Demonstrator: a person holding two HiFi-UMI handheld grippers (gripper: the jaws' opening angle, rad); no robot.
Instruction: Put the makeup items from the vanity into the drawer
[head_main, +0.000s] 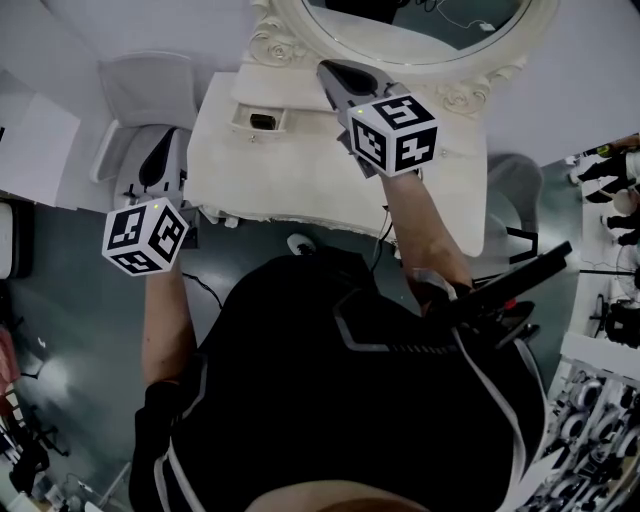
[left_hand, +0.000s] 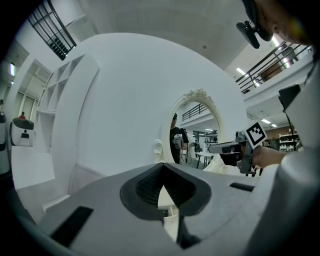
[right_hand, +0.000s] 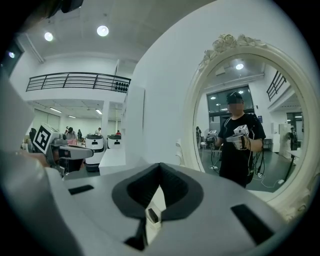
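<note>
The white vanity (head_main: 300, 175) stands in front of me under an oval ornate mirror (head_main: 420, 30). At its back left a small drawer (head_main: 262, 120) is open, with a dark item (head_main: 263, 122) inside. My right gripper (head_main: 335, 75) hovers above the vanity's back edge just right of the drawer, shut and holding nothing. Off the vanity's left edge, my left gripper (head_main: 163, 145) also looks shut and holds nothing. In the right gripper view the gap behind the shut jaws (right_hand: 160, 166) shows the drawer (right_hand: 152, 216). The left gripper view shows its jaws (left_hand: 163, 167) closed, with the right gripper (left_hand: 225, 147) beyond.
A white seat-like unit (head_main: 140, 90) stands left of the vanity. A black stand (head_main: 520, 285) leans at my right side. Shelves with small items (head_main: 615, 190) line the far right. A cable (head_main: 300, 243) lies on the floor by the vanity's front edge.
</note>
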